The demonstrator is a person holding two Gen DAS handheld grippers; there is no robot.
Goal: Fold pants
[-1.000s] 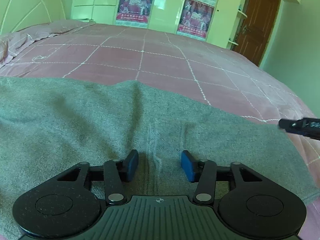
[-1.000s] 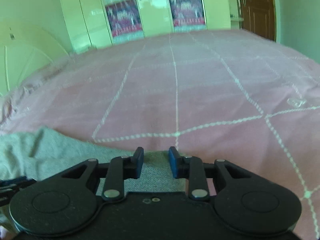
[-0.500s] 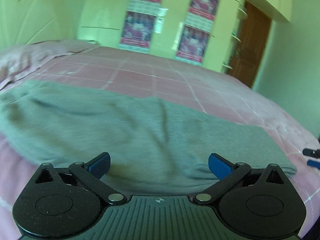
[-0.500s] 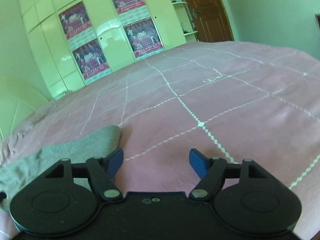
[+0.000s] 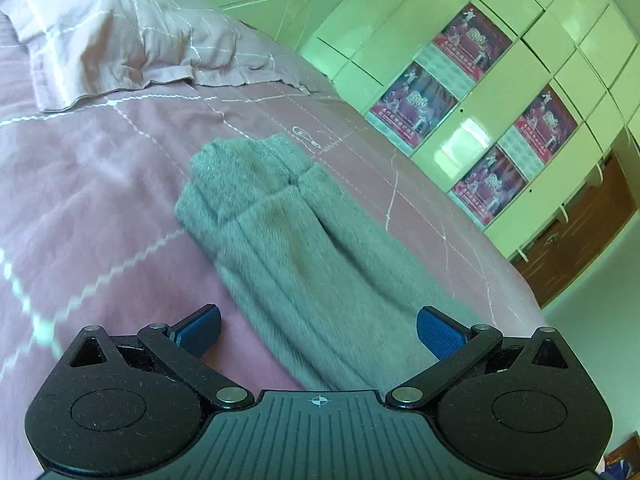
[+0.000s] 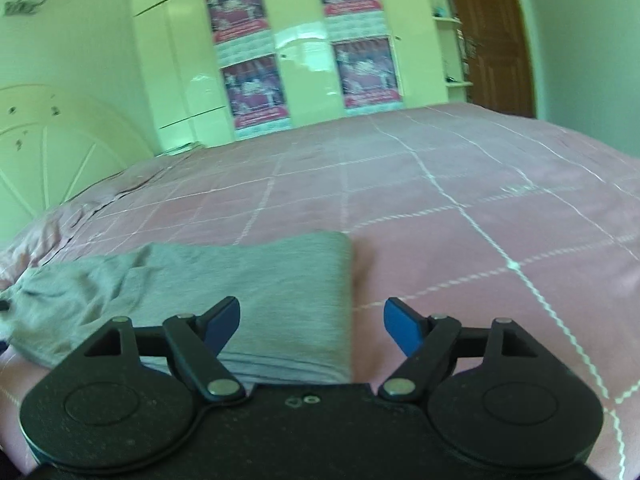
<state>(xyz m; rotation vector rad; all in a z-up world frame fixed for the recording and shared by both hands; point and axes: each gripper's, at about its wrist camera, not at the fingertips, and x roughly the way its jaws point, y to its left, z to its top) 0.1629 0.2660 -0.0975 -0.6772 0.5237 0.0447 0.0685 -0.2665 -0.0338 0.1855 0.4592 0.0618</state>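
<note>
The left gripper hangs over the bed with its blue-padded jaws spread wide and nothing between them, the left pad above the pink quilted bedspread and the right pad above the near end of the grey pants. The pants lie folded lengthwise in a long strip running away from the gripper, the far end bunched with two rounded edges side by side. A pink pillow rests at the head of the bed, and pale green wardrobe doors carrying red posters stand beyond, beside a brown door
</note>
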